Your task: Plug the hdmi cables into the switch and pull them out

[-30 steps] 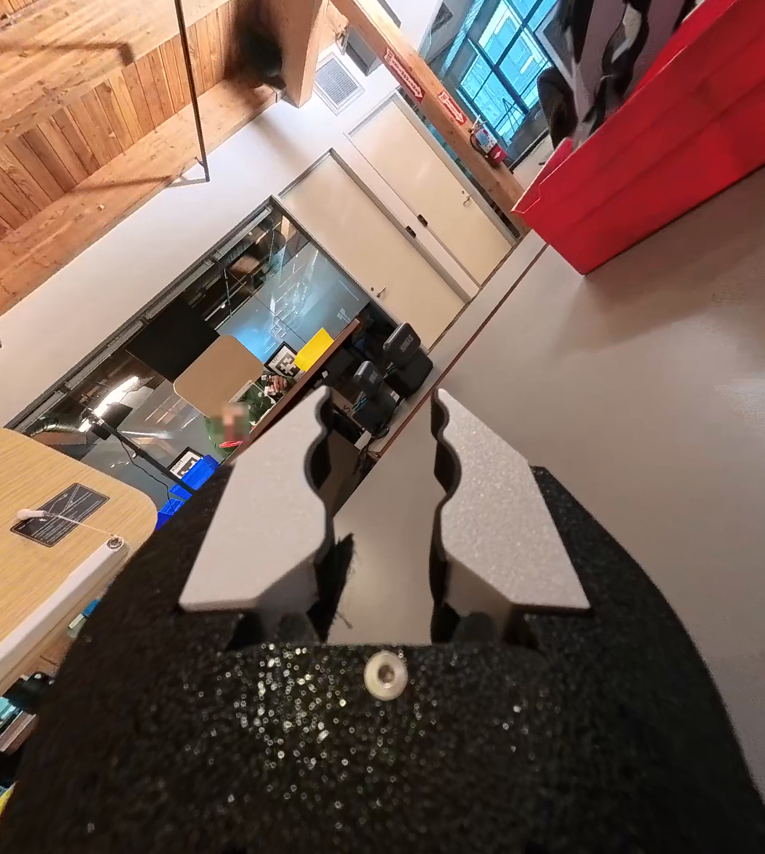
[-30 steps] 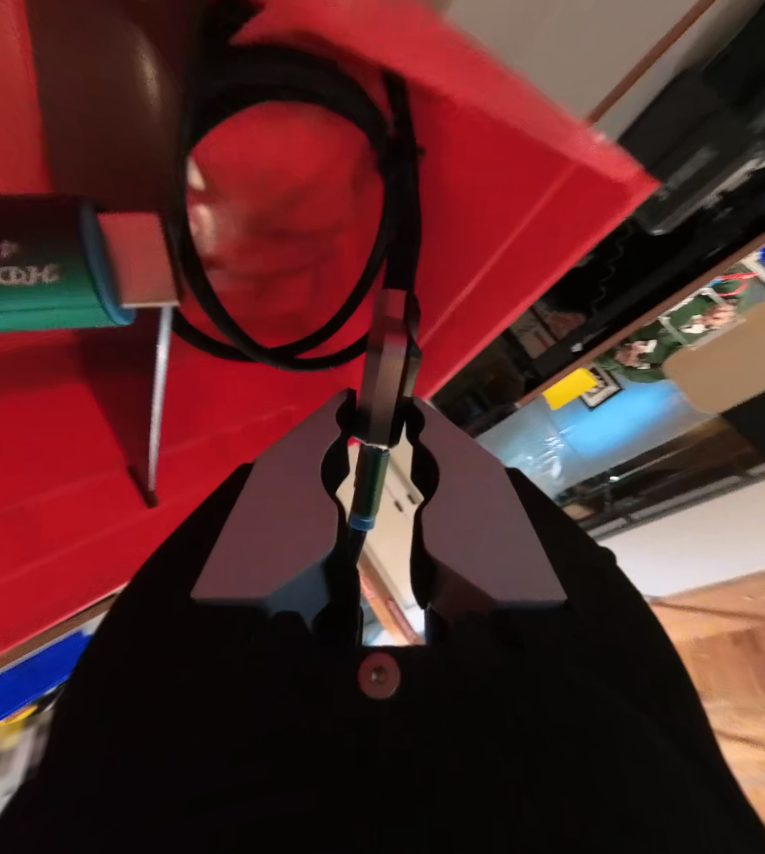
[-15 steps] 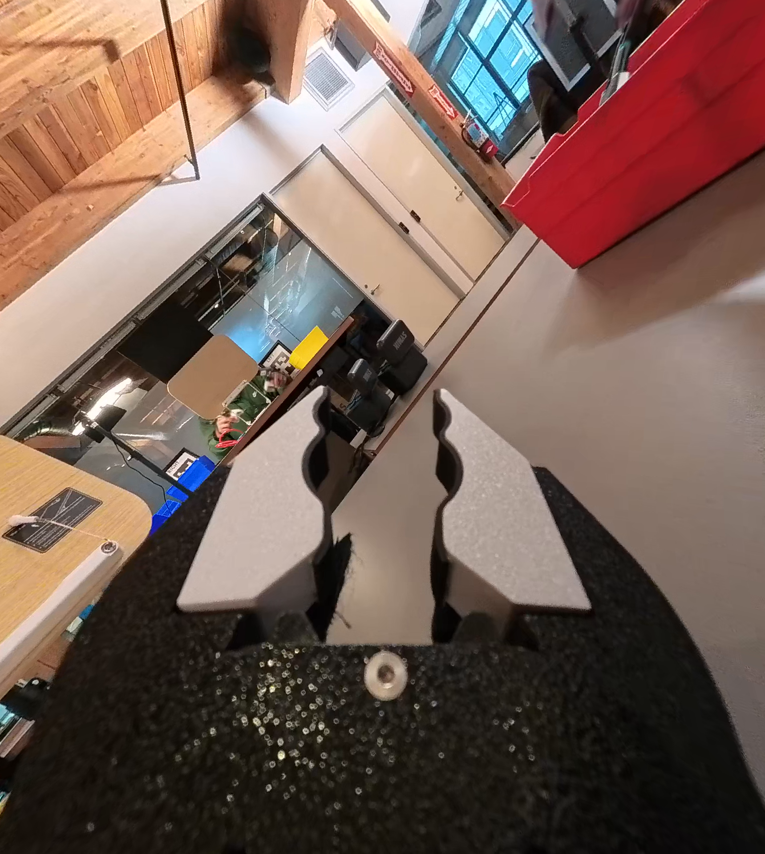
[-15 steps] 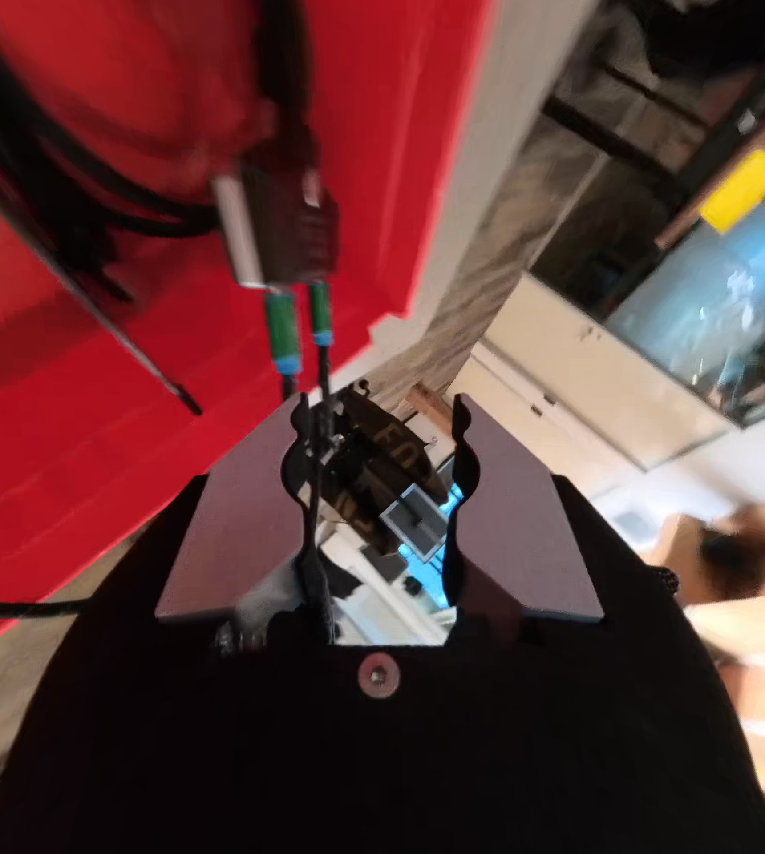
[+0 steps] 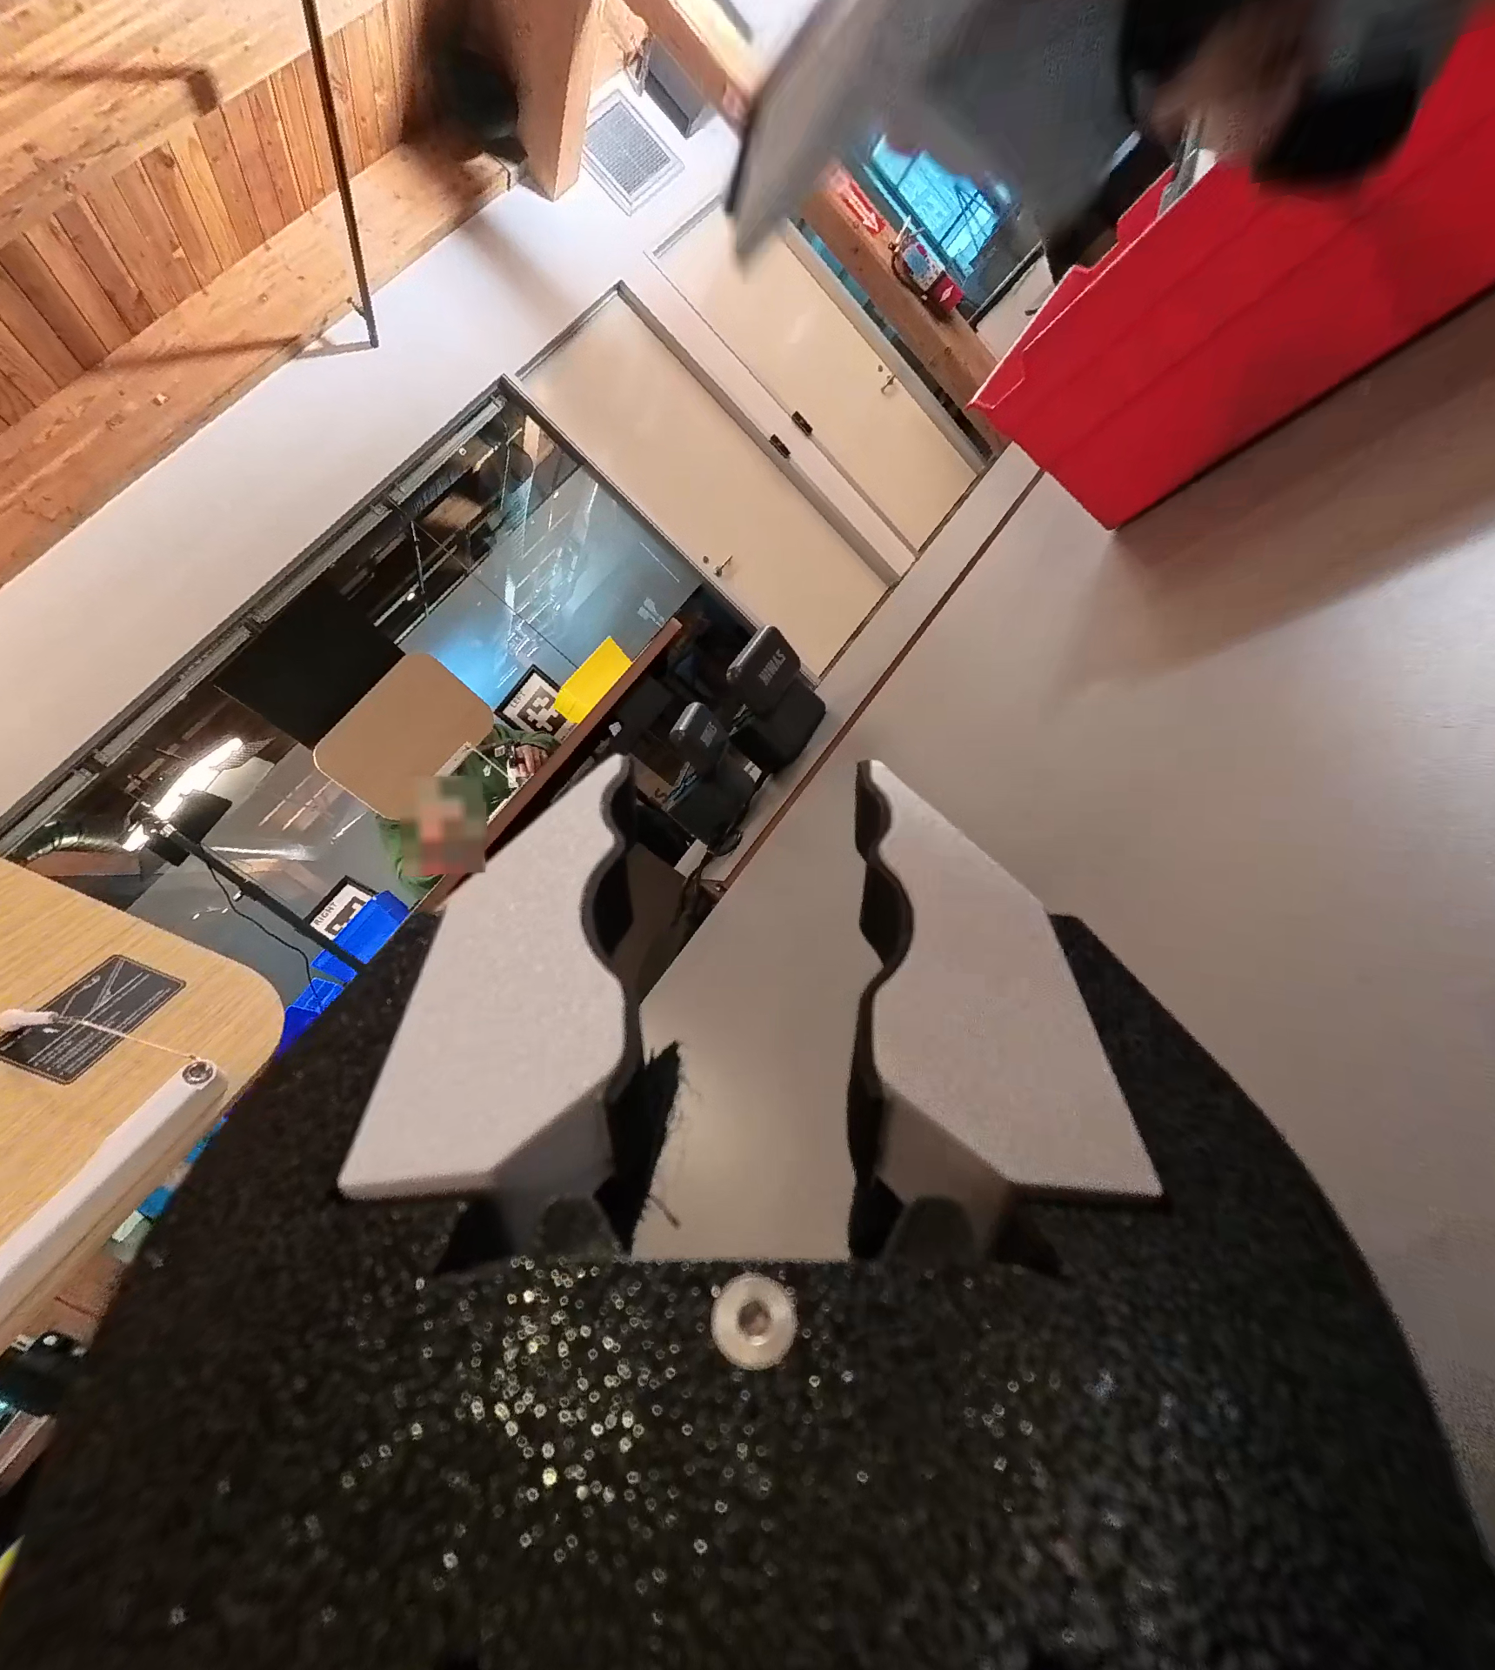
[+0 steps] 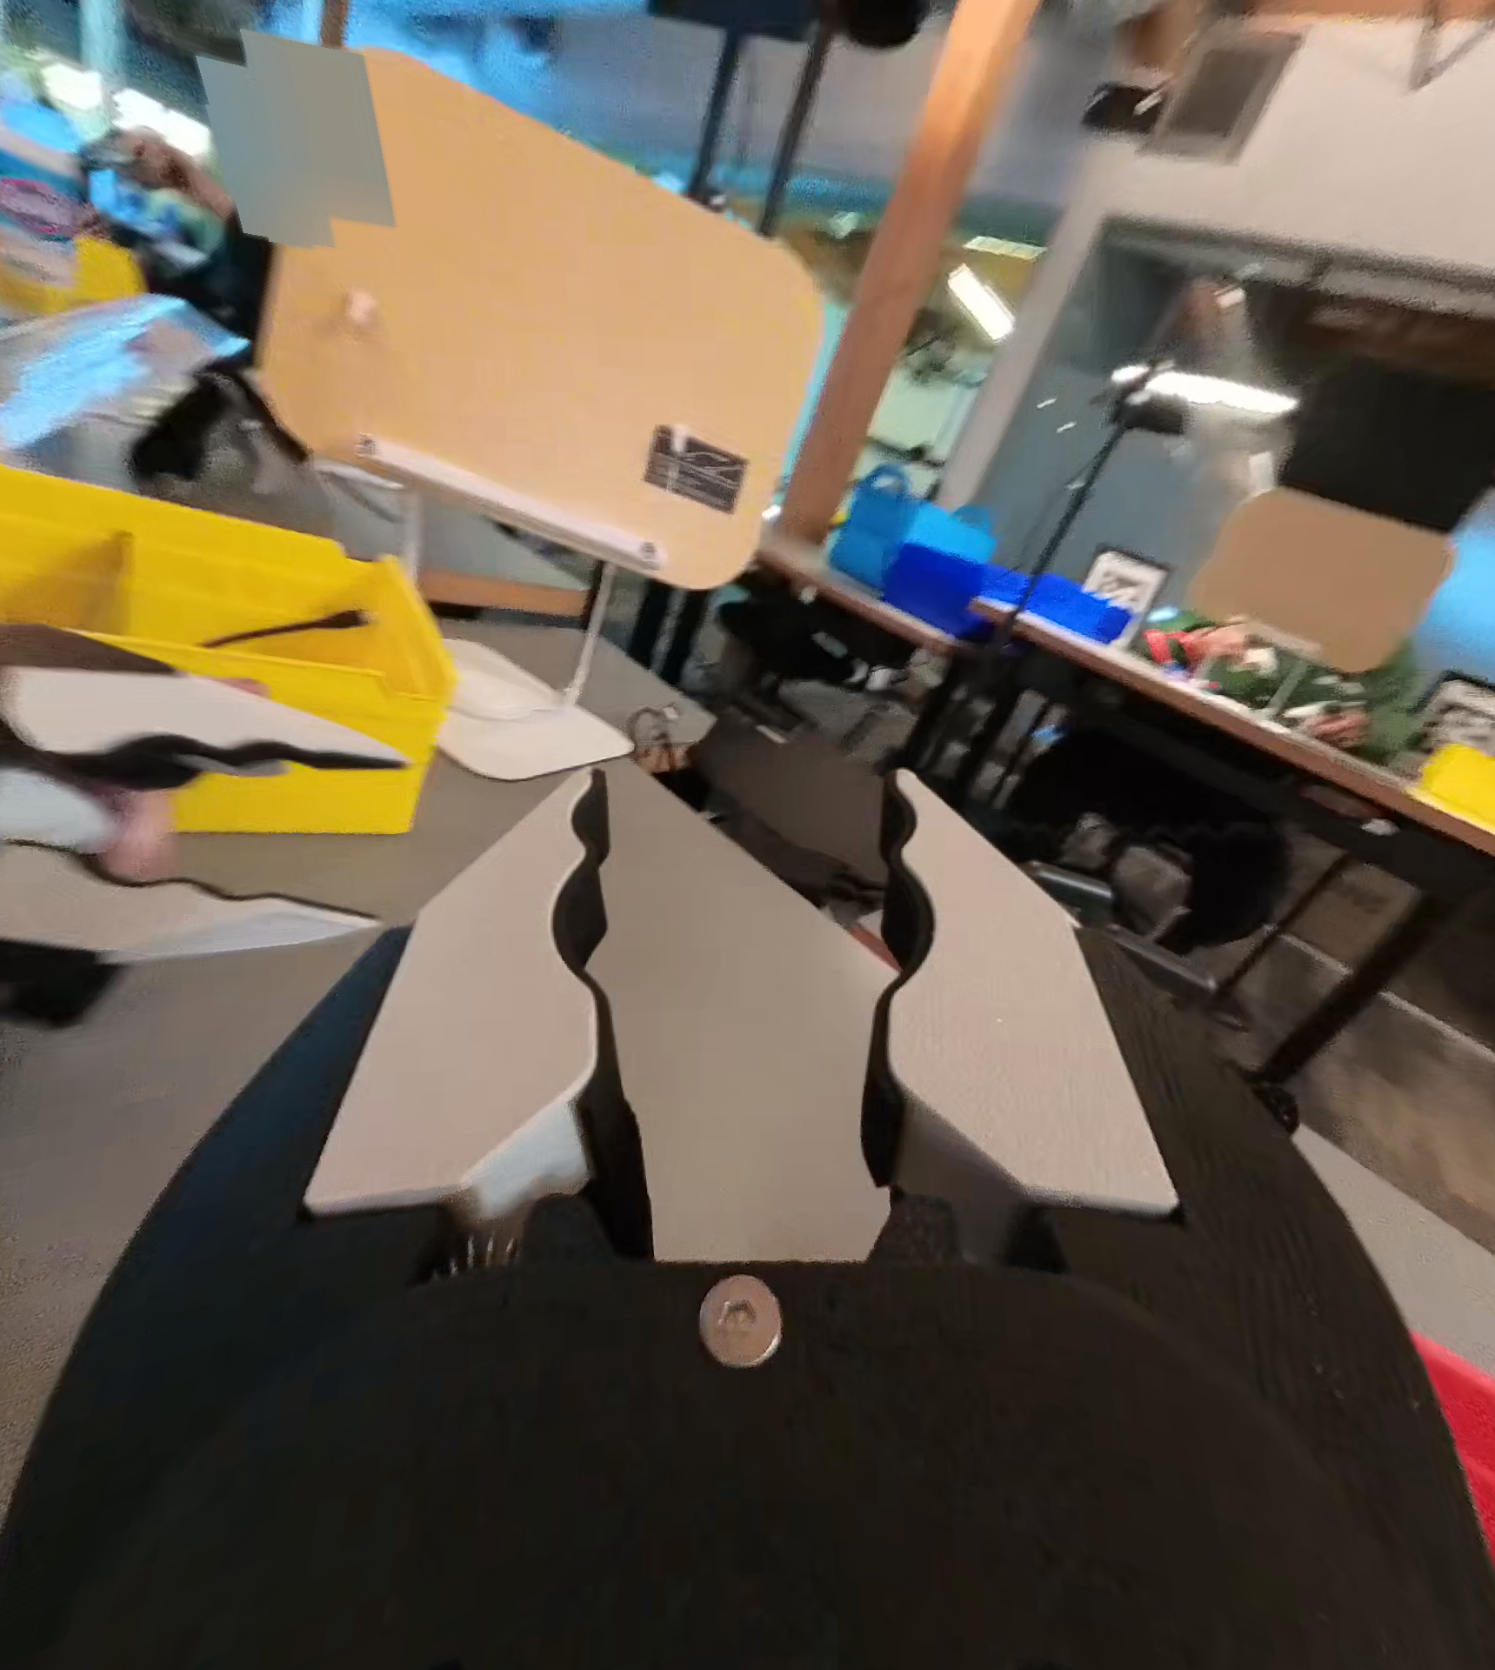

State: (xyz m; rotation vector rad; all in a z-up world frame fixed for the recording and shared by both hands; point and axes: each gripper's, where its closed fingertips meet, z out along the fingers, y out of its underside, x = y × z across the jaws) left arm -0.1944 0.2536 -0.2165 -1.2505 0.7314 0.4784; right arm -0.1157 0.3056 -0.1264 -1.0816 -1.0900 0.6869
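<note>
The left tool (image 5: 743,795) is wide apart and holds nothing above the grey desk (image 5: 1267,813). The right tool (image 6: 743,795) gapes too, with nothing in it.

Bright even daylight; right wrist view motion-blurred, left sharp; wide-angle bending at edges.

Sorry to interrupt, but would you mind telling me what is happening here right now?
A person is working with two handheld tools, and at this moment both are open and empty. The left tool points along the grey table beside the red bin. The right tool faces the room, near a yellow bin. No HDMI cable or switch is visible.
</note>
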